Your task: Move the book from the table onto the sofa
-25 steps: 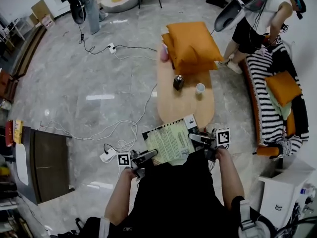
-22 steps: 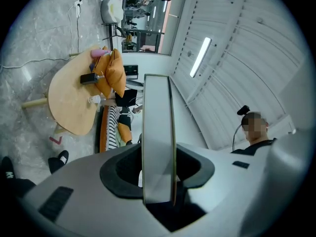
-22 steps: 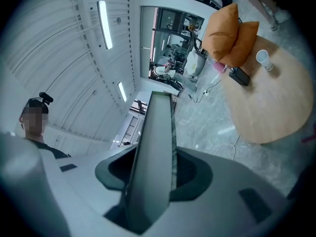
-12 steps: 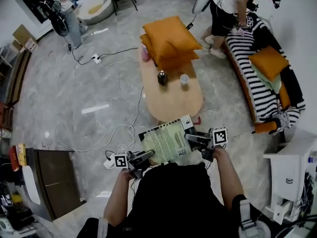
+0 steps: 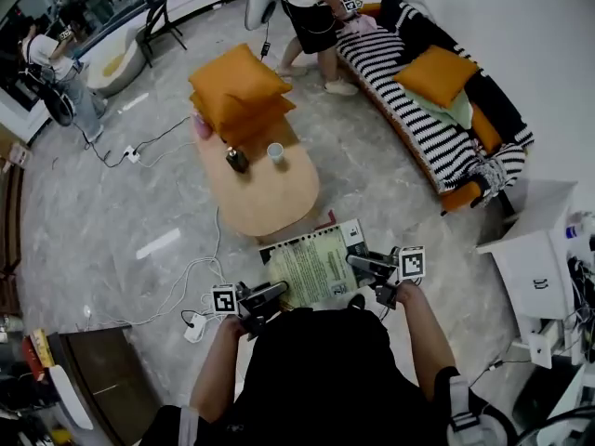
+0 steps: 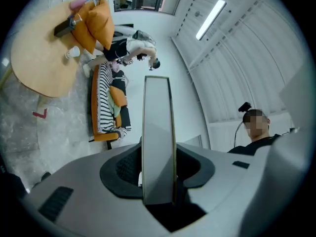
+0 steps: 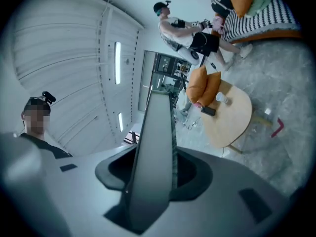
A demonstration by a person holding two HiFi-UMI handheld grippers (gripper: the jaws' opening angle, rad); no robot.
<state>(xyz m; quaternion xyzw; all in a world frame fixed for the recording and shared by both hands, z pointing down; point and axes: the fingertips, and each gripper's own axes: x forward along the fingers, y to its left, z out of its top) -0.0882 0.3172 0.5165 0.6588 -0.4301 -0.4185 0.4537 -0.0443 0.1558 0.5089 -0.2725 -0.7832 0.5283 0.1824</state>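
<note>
The book (image 5: 314, 266), with a green printed cover, hangs flat in the air in front of me, over the floor and off the table. My left gripper (image 5: 277, 292) is shut on its near left edge. My right gripper (image 5: 363, 263) is shut on its right edge. In the left gripper view the book (image 6: 158, 132) shows edge-on between the jaws, and likewise the book (image 7: 155, 147) in the right gripper view. The black-and-white striped sofa (image 5: 409, 124) with an orange cushion (image 5: 437, 74) stands ahead to the right.
The oval wooden table (image 5: 270, 198) lies ahead to the left with stacked orange pillows (image 5: 237, 96), a cup (image 5: 275, 152) and a dark bottle (image 5: 236, 160). A person (image 5: 311, 17) bends at the sofa's far end. A white cabinet (image 5: 539, 268) stands right. Cables (image 5: 186, 272) trail on the floor.
The view has swung right: the table slid from straight ahead to the left, and the sofa came further into view. The book stays clamped between both grippers.
</note>
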